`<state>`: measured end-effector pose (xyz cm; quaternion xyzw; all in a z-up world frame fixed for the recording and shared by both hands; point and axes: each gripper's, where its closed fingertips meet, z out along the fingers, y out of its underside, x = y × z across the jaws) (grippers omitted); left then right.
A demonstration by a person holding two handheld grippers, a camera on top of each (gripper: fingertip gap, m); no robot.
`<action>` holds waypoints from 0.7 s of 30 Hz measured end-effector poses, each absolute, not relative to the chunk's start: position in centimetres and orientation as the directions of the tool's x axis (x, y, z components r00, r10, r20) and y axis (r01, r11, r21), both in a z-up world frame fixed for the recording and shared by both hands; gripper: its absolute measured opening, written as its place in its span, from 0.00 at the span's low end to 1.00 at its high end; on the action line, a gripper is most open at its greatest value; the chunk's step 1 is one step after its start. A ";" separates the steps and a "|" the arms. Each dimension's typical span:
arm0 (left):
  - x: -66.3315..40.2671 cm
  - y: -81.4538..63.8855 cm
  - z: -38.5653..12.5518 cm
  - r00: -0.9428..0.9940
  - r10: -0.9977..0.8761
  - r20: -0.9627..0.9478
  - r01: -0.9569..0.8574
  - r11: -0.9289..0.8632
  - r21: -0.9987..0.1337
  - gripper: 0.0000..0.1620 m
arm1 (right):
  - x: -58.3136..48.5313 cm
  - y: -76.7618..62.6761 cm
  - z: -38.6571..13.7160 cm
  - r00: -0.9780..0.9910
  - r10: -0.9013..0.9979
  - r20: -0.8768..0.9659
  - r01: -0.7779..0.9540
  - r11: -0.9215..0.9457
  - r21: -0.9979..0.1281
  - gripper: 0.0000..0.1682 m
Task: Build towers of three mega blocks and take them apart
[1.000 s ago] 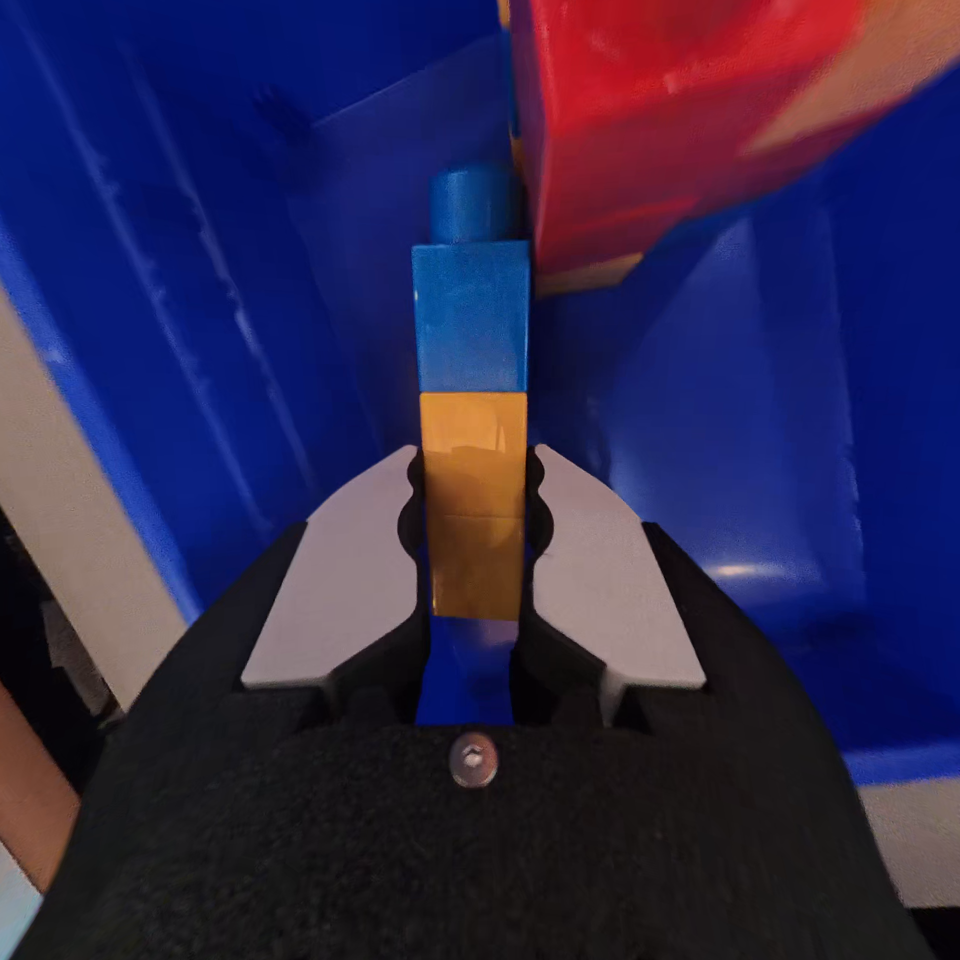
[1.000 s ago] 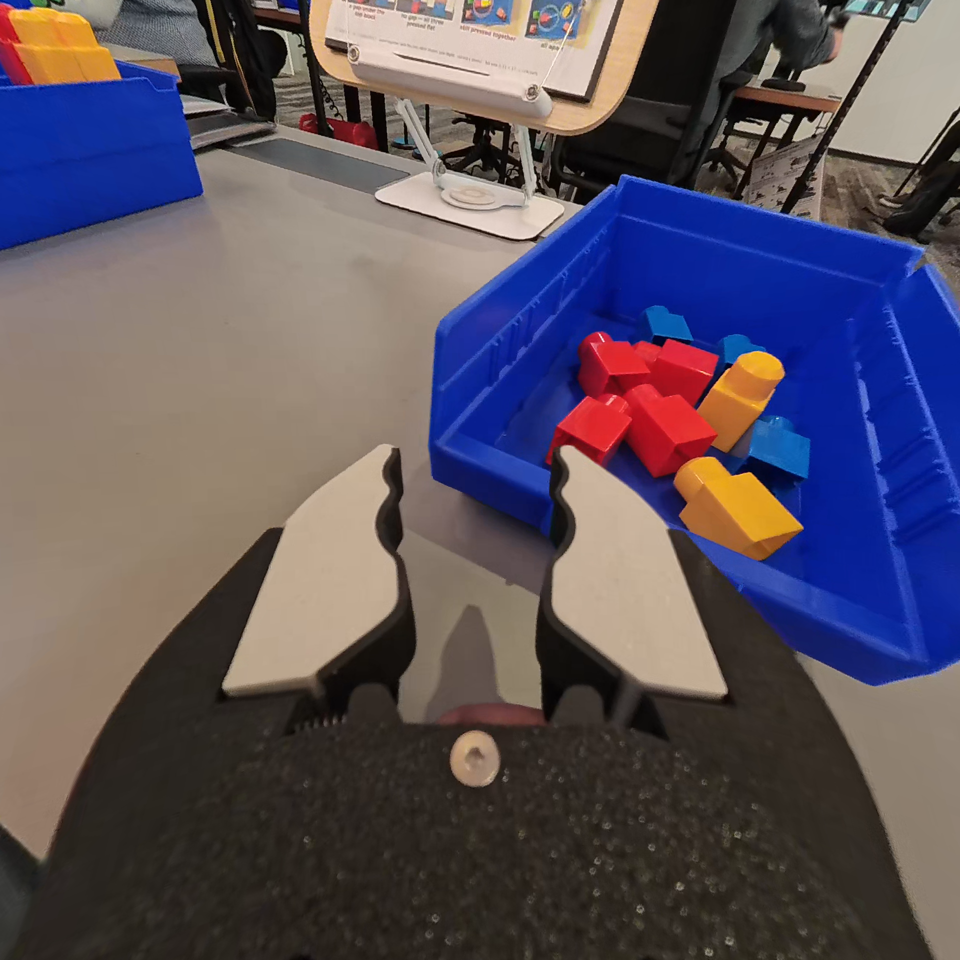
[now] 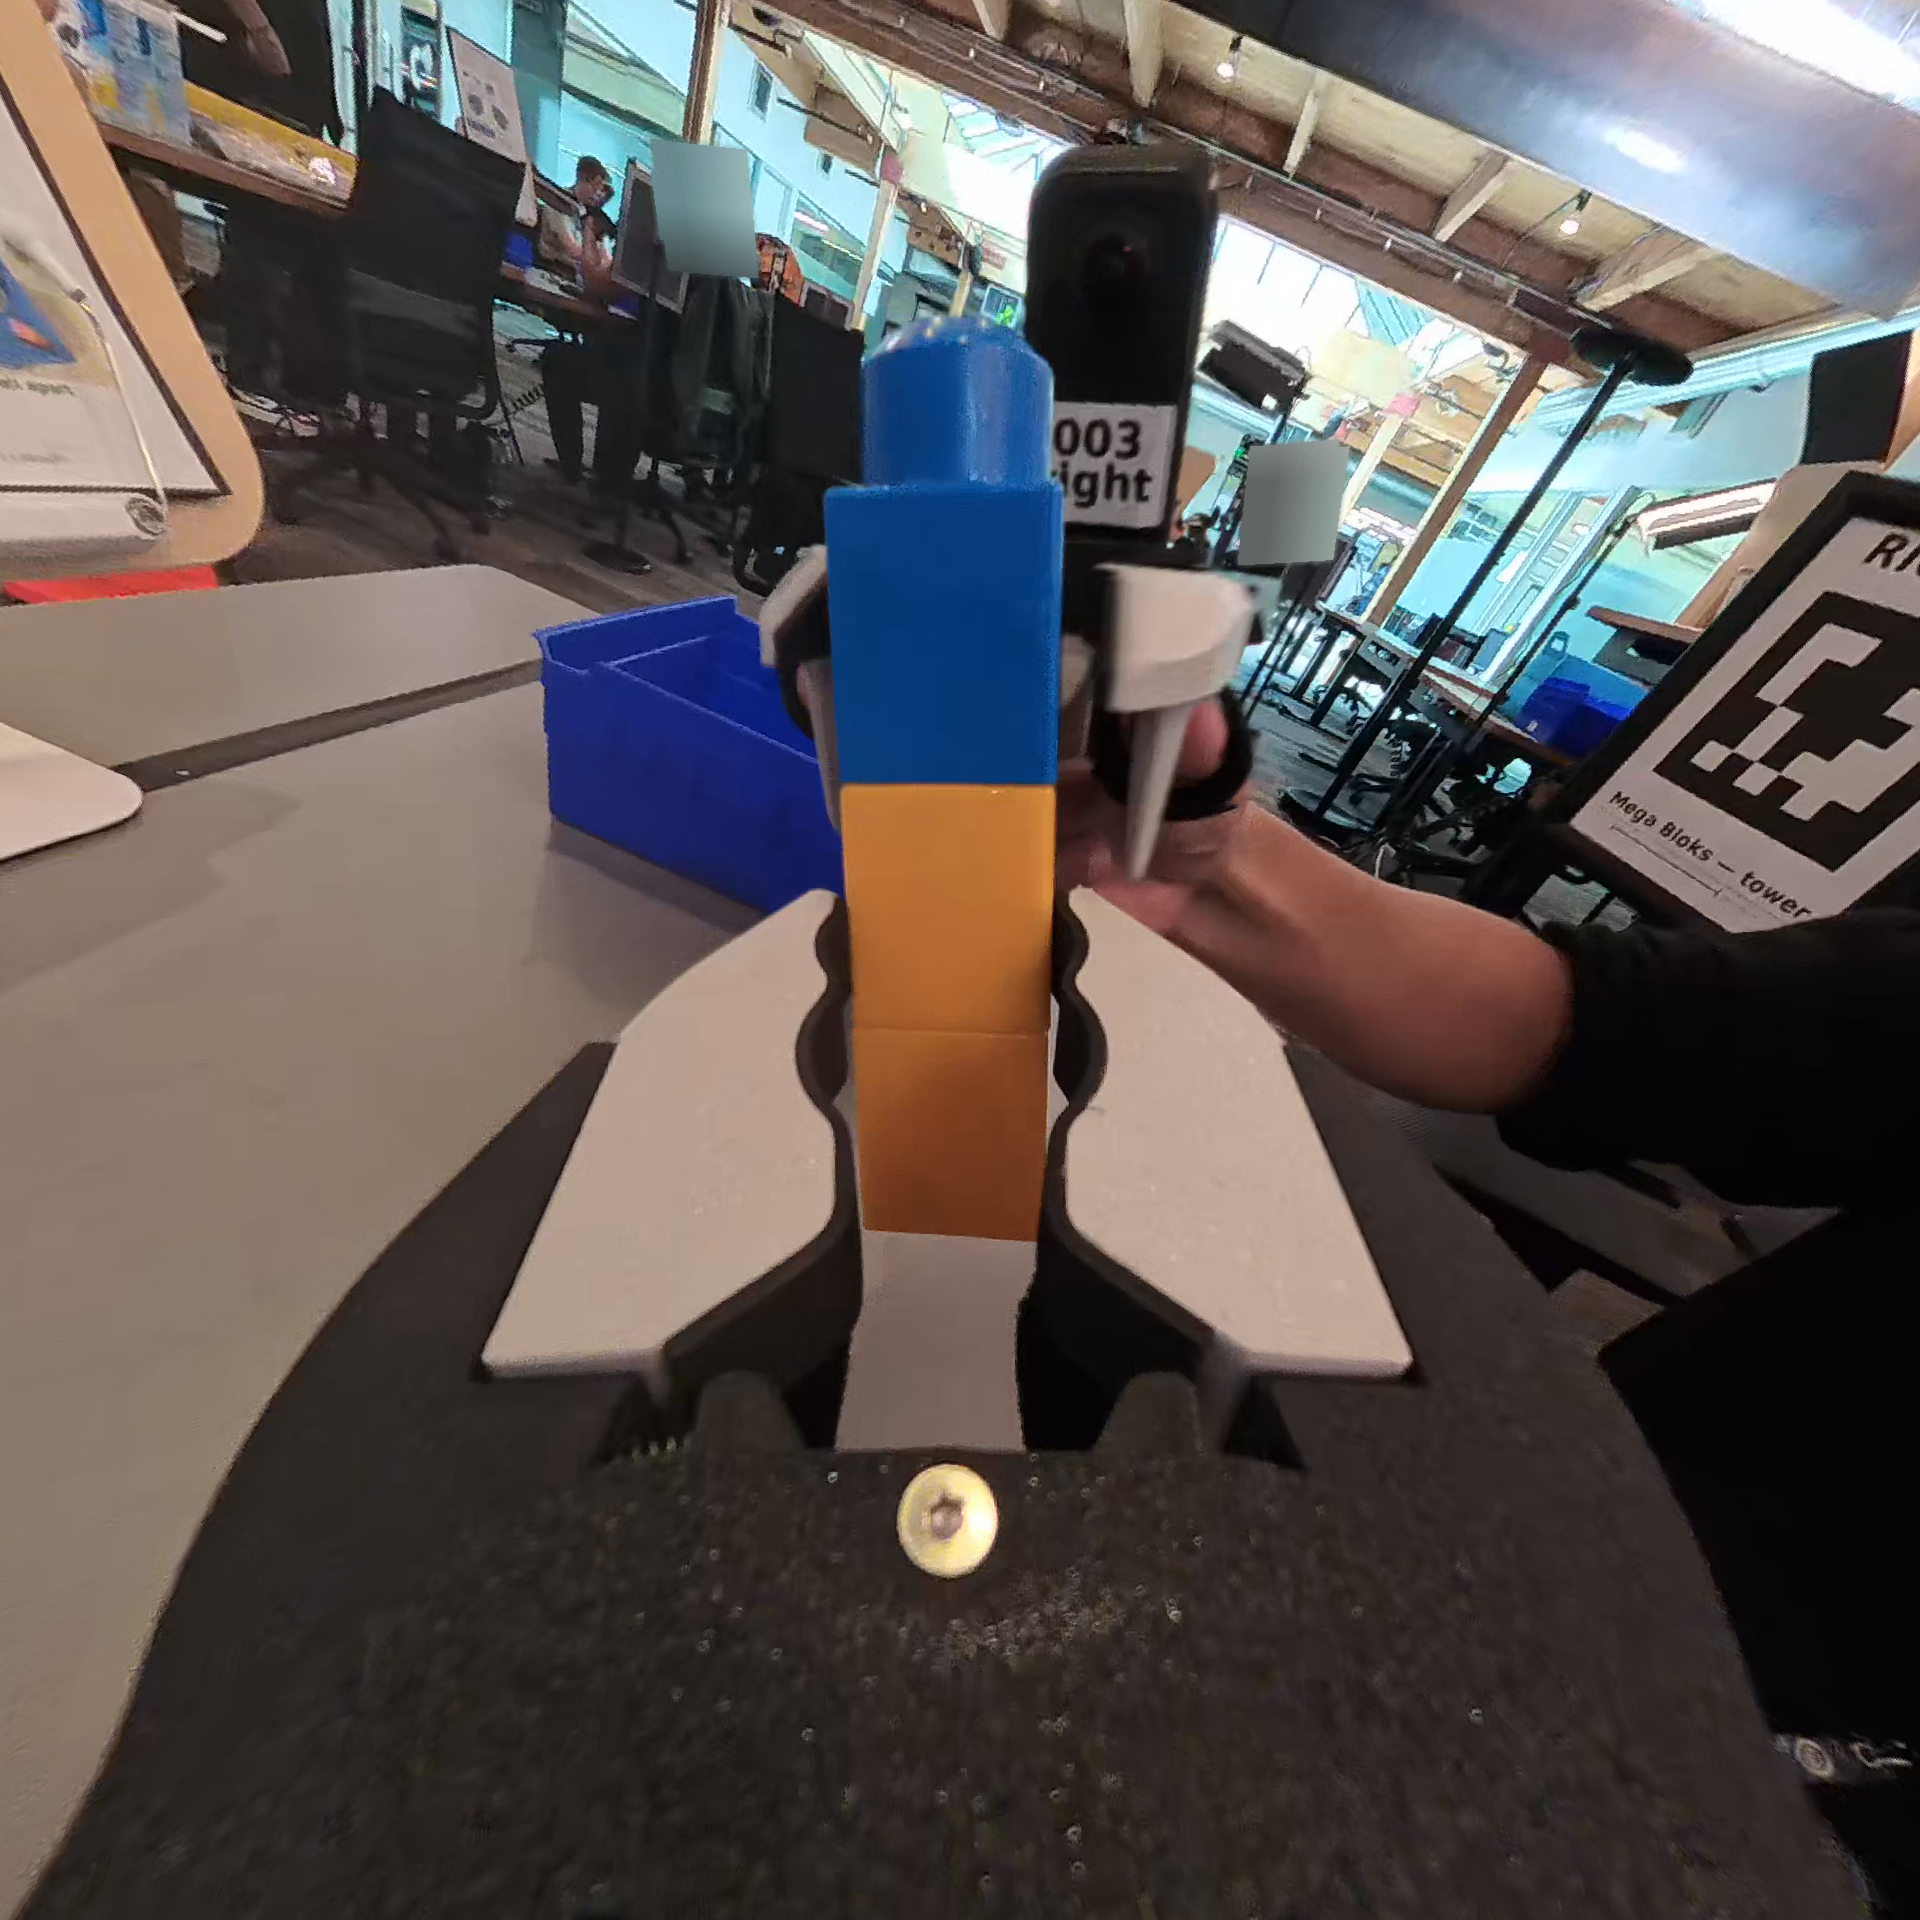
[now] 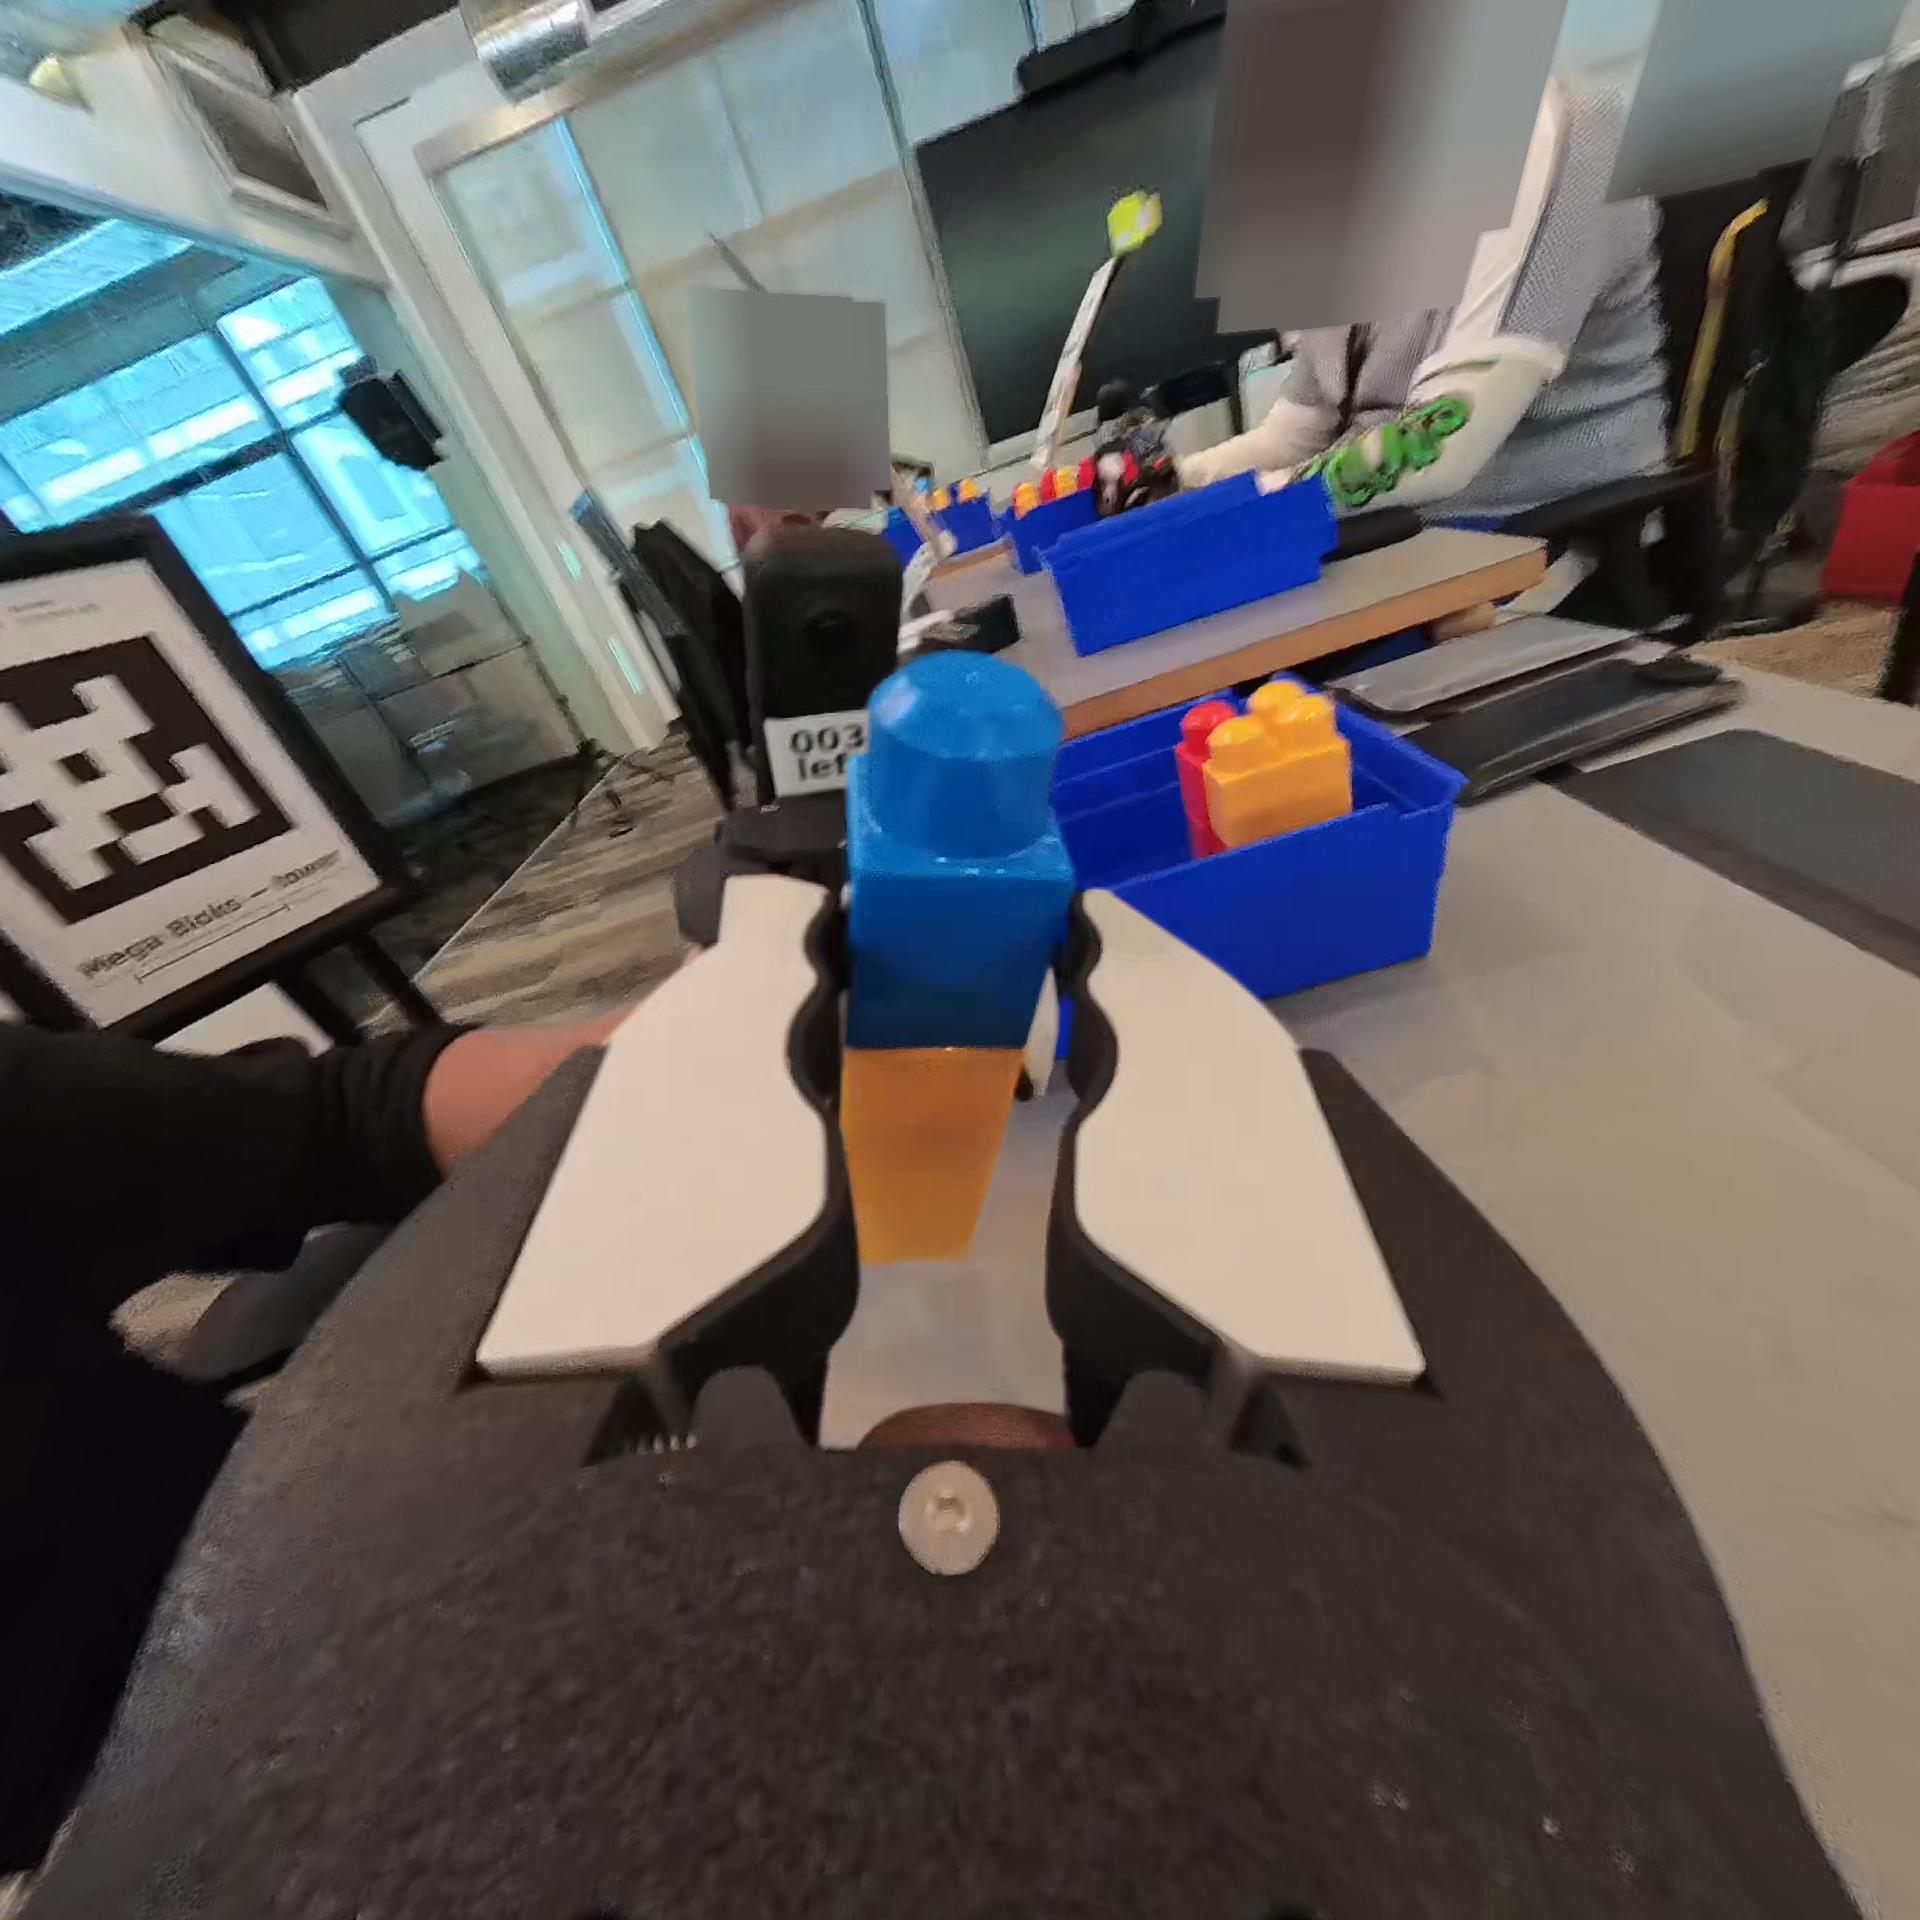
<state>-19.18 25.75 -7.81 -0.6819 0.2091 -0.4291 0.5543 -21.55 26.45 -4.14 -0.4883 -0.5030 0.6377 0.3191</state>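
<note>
The tower stands at the centre of both views, held in the air above the grey table (image 3: 260, 1039): a blue block (image 3: 940, 644) on top of two yellow blocks (image 3: 948, 1013). The left claw (image 3: 948, 997) is pinching the yellow blocks, its pads pressed against both sides. In the right wrist view the right claw (image 4: 951, 997) straddles the blue block (image 4: 956, 925) at the join with the yellow below (image 4: 920, 1153). The pads sit just beside the block's sides, but whether they have fully bitten I cannot tell — the picture is soft there.

The step in hand looks like pulling the blue block off, and several things could go wrong:

- If the right claw pulls before it grips firmly, the pads may slide off the smooth blue sides.
- The right claw sits low on the blue block, near the seam — should a pad catch the yellow top edge, the pull would fight the left grip instead of parting the blocks.
- A skewed pull could split the two yellows instead, dropping one toward the table or the blue bin (image 3: 675, 727) at mid-left.
</note>
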 end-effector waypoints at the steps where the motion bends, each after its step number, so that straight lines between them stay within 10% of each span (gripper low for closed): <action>1: -19.1 25.8 -7.9 0.545 -0.756 0.362 0.200 -0.303 -0.932 0.22 | -21.5 26.4 -4.6 -0.334 0.887 -0.319 0.101 -0.303 -0.948 0.22; 14: -18.3 25.4 -9.1 0.516 -0.768 0.380 0.168 -0.344 -0.924 0.22 | -14.2 31.4 4.8 -0.306 0.912 -0.274 -0.158 -0.332 -0.930 0.22; 21: -17.7 25.1 -9.4 0.511 -0.777 0.368 0.138 -0.348 -0.927 0.22 | -4.3 38.5 -3.1 0.185 0.980 0.070 0.502 -0.033 -0.865 0.22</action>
